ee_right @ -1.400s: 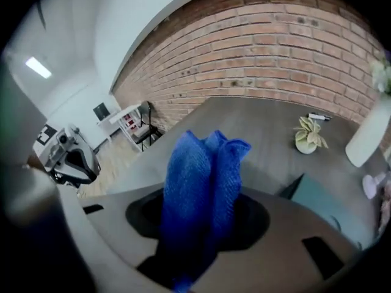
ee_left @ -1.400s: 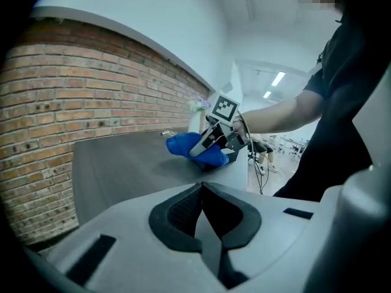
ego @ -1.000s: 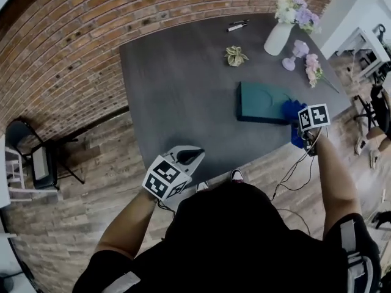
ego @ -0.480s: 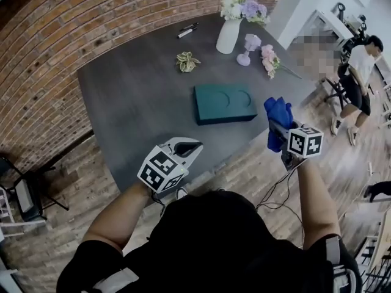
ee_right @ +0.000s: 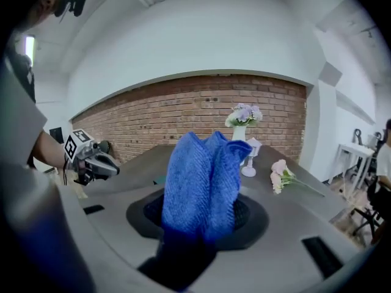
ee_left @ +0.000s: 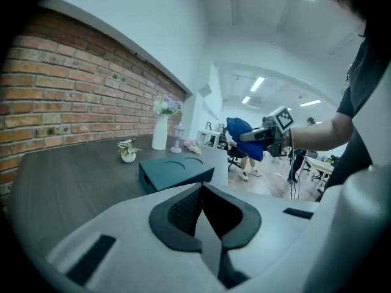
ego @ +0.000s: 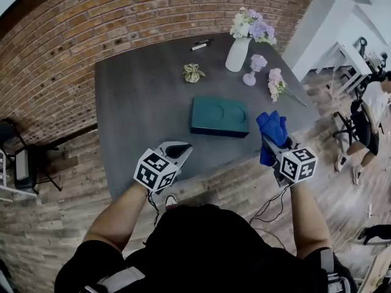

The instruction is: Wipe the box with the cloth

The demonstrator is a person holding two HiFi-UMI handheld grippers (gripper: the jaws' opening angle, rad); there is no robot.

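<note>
Clamping the blue cloth [ego: 272, 129] upright between its jaws, the right gripper [ego: 269, 148] hovers just right of the dark green box [ego: 220, 116] lying on the table [ego: 137, 96]. The left gripper [ego: 181, 149], jaws together and empty, hangs over the near edge.

Bright, even indoor light in all three views; heavy fisheye throughout.
You worked under diffuse overhead light: the ceiling strips [ee_left: 257, 83] showed as small glare patches in the left gripper view, and the table [ego: 140, 102] carried only soft, faint shadows. In the head view straight lines bowed hard toward the edges, and the brick wall [ego: 91, 29] curved with them. Both gripper views were vignetted black at the corners. Close to the right lens the cloth [ee_right: 201, 176] was sharp in its upper weave, dark and murky at its foot. The far background in the left gripper view was soft and slightly overexposed.
</note>
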